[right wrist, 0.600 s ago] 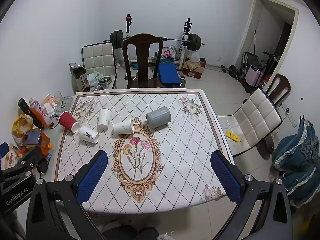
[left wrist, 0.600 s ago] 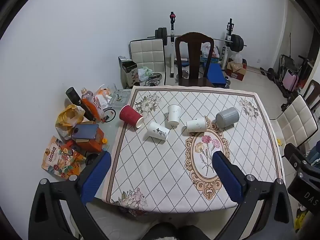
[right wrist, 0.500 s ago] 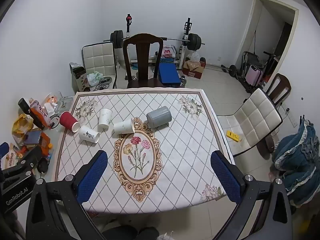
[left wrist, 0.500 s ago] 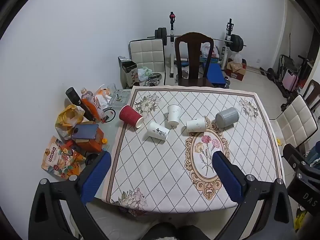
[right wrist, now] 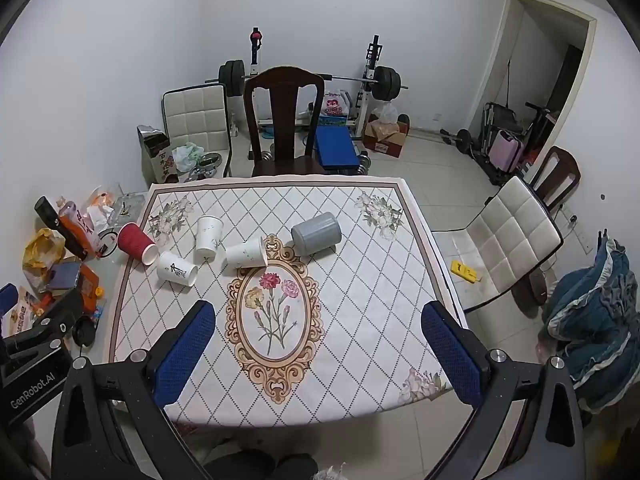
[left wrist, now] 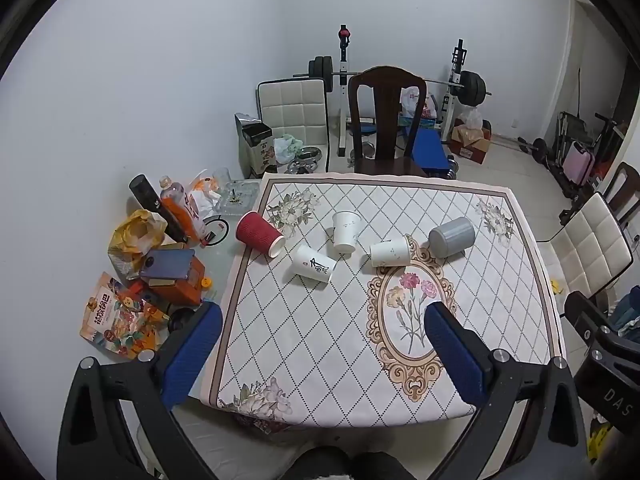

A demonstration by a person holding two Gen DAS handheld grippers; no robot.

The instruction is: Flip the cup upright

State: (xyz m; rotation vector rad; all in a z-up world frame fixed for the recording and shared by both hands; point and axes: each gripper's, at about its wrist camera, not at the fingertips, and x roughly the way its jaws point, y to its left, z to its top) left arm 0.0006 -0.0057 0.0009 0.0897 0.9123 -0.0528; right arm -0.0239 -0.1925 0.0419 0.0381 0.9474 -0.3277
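Note:
Several cups lie in a row across the far half of the table (left wrist: 280,340) (right wrist: 360,320). A red ribbed cup (left wrist: 259,235) (right wrist: 136,243) lies on its side at the left edge. A white cup with black writing (left wrist: 313,269) (right wrist: 176,269) lies on its side. A white cup (left wrist: 346,231) (right wrist: 208,236) stands upside down. Another white cup (left wrist: 390,252) (right wrist: 245,253) and a grey cup (left wrist: 452,237) (right wrist: 316,233) lie on their sides. My left gripper (left wrist: 320,334) and right gripper (right wrist: 318,334) are open and empty, held above the table's near edge, far from the cups.
A dark wooden chair (left wrist: 386,120) (right wrist: 285,120) stands at the far edge, a white padded chair (right wrist: 508,240) at the right. Bags, bottles and boxes (left wrist: 160,248) clutter the floor on the left. A weight bench (right wrist: 312,80) stands at the back wall.

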